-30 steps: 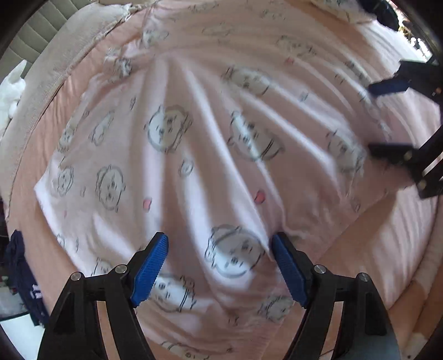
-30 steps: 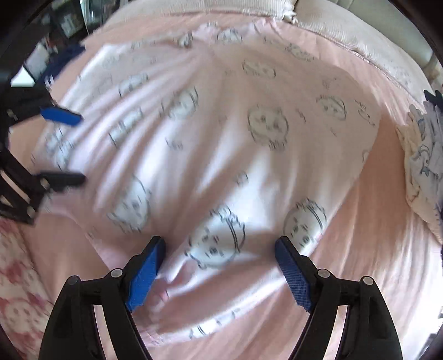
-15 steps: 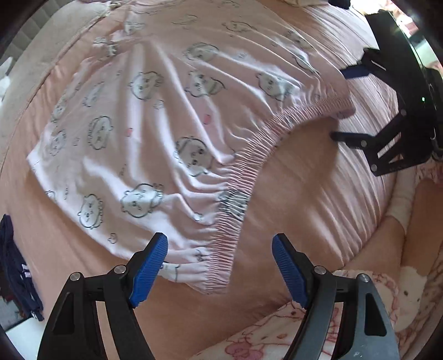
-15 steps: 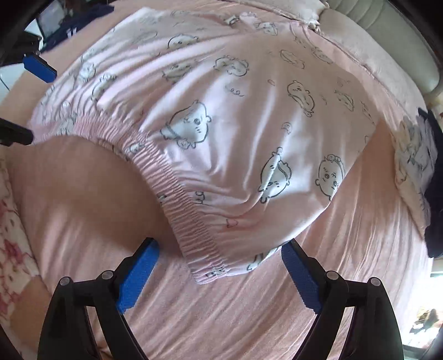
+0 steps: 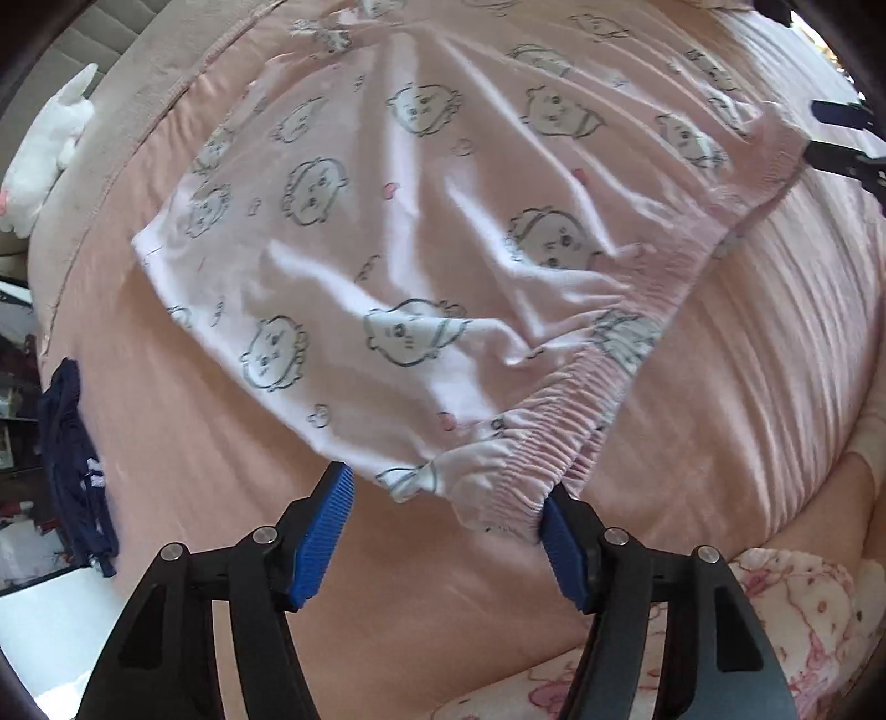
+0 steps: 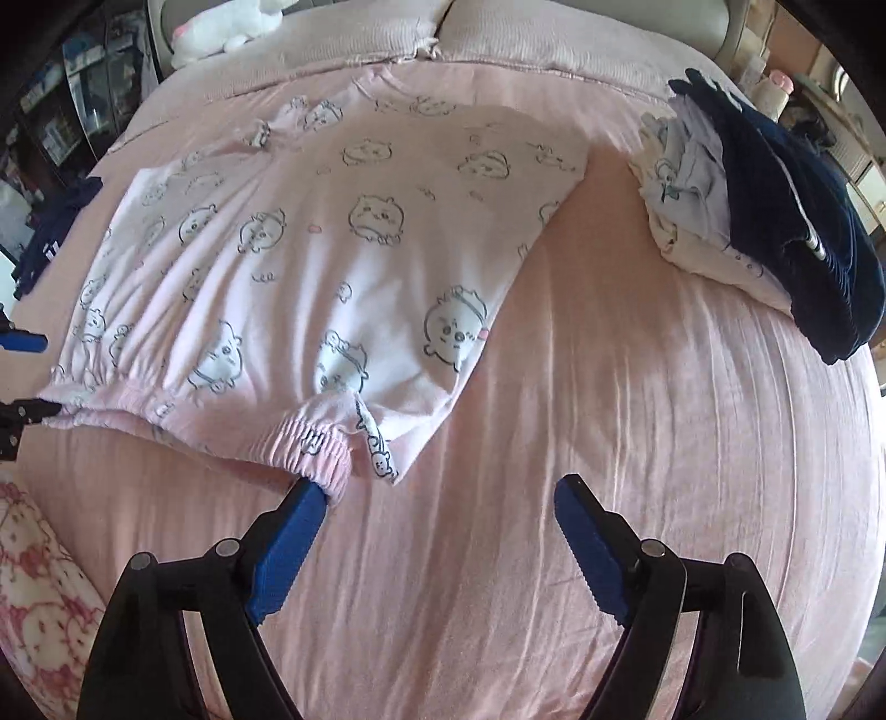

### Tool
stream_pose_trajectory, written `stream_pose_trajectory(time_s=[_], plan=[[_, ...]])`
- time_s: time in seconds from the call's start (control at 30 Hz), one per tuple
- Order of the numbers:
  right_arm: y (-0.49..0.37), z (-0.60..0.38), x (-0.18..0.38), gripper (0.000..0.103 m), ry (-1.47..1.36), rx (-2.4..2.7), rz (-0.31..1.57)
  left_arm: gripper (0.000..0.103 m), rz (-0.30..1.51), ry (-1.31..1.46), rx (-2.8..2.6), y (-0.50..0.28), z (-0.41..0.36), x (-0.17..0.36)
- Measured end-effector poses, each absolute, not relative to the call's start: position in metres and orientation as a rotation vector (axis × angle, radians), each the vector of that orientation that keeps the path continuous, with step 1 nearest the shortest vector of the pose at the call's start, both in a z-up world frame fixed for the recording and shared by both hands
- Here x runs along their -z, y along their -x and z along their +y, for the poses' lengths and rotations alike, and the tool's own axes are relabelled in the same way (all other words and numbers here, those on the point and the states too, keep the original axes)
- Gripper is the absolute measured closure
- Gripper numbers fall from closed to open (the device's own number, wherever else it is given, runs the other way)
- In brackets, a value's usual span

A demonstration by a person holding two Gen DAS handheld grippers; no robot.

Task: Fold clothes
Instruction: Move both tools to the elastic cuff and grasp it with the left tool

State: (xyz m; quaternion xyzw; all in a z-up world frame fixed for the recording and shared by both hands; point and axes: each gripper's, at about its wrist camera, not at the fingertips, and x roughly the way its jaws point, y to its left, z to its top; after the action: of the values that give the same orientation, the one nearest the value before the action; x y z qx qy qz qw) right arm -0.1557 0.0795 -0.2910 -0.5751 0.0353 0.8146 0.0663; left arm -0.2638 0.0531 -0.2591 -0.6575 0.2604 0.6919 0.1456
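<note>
Two hand-held grippers hang over a pink bed (image 6: 637,443) where pale pink pyjama shorts (image 6: 310,266) with a cartoon-animal print lie spread flat, filling the upper left and middle of the right wrist view. The left hand-held gripper (image 5: 446,531) is closing: the corner of the gathered waistband (image 5: 559,410) sits between its blue pads, brushing the right pad, not yet pinched. The right hand-held gripper (image 6: 437,545) is wide apart and narrowing slightly, holding nothing; its left pad touches the waistband's end, the rest lies over bare sheet. A stack of folded clothes (image 6: 775,221), dark blue on top, sits at upper right, a white soft toy (image 6: 221,25) at the top edge.
</note>
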Motion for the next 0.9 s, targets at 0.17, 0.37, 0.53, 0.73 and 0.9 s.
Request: stream_pose_trajectory(time_s=[0.17, 0.37, 0.53, 0.73, 0.9], plan=[[0.162, 0.056, 0.312, 0.018, 1.782, -2.386, -0.106, 0.039, 1.027, 1.863, -1.979, 0.259, 0.082, 0.282], [0.162, 0.029, 0.316, 0.015, 1.721, -2.319, -0.453, 0.036, 1.116, 2.024, -1.946, 0.267, 0.069, 0.292], [0.171, 0.030, 0.318, 0.015, 1.852, -2.295, -0.452, 0.036, 1.048, 2.053, -1.840, 0.254, 0.061, 0.282], [0.165, 0.015, 0.312, 0.015, 2.051, -2.248, -0.606, 0.036, 1.104, 1.968, -1.781, 0.239, 0.074, 0.262], [0.154, 0.022, 0.302, 0.015, 2.137, -2.253, -0.518, 0.037, 1.169, 1.972, -1.682, 0.215, 0.100, 0.279]])
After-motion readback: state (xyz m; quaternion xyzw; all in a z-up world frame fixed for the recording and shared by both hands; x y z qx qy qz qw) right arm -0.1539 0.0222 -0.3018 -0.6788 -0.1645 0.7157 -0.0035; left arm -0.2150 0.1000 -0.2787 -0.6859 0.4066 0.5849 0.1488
